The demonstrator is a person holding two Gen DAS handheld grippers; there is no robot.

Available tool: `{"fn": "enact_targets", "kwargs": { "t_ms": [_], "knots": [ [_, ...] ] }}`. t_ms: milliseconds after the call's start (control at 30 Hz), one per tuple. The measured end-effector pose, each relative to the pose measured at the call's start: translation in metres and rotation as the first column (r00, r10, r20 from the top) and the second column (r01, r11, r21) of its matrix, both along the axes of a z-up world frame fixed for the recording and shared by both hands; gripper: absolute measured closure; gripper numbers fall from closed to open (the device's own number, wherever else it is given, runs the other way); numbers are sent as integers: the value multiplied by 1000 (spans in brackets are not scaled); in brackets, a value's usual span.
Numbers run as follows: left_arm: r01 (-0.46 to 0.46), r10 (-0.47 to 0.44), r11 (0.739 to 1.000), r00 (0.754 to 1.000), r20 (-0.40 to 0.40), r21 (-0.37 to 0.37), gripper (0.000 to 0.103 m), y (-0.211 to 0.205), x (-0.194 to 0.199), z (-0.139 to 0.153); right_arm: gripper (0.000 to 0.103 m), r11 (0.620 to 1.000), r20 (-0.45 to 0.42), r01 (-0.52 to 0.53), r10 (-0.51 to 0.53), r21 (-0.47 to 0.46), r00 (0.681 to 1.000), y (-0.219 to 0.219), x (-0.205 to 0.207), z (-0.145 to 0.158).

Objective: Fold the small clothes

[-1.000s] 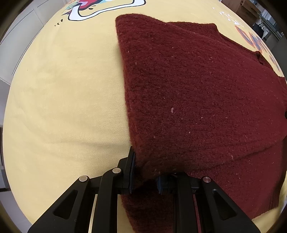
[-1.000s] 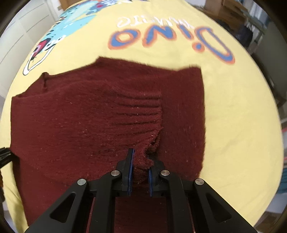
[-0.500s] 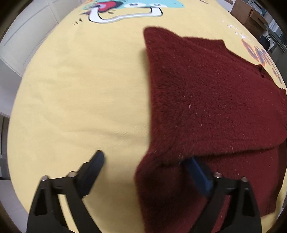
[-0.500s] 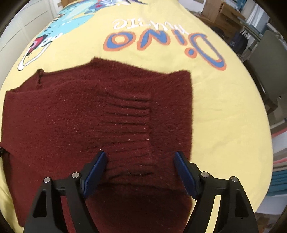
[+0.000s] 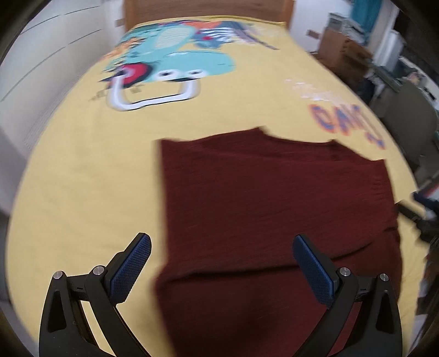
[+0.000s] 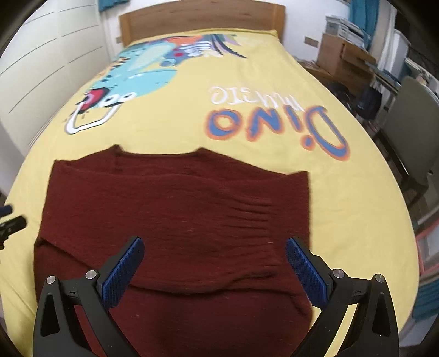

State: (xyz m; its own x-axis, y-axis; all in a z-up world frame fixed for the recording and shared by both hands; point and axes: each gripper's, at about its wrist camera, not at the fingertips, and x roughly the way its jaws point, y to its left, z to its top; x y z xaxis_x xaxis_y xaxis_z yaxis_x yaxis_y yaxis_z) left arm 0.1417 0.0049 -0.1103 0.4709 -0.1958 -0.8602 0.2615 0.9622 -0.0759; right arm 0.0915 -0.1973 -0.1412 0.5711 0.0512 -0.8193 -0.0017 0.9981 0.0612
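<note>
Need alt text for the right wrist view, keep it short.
A dark red knit sweater lies partly folded on a yellow dinosaur-print bedspread. The right gripper hangs above it, jaws opening wide with nothing between the blue pads. A wooden headboard is behind.

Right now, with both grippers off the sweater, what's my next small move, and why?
Probably lower both opening grippers, left gripper and right gripper, to the sweater's near edge: nothing sits between the pads, and the folded flap stops short there, leaving one more fold.

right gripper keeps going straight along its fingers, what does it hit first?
Most likely the folded maroon sweater lying on the yellow bedspread; the right gripper is opening, nothing between its jaws.
</note>
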Motion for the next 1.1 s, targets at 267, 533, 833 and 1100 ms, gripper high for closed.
{"fn": "enact_targets", "kwargs": {
  "t_ms": [267,533,833,1100],
  "knots": [
    [51,-49,998,996,-73,31,1,-58,25,-91,0,998,-53,-54,53,-18,997,37,3,-57],
    [8,-2,994,999,-52,111,1,-16,37,-104,0,999,-60,25,-27,-34,998,-2,5,-91],
    [-9,18,993,997,-75,117,1,5,45,-111,0,999,-69,37,-38,-19,997,-39,-6,-96],
    [-13,21,997,995,-100,74,1,14,43,-104,0,999,-37,36,-37,-28,999,-35,-16,-82]
  ]
}}
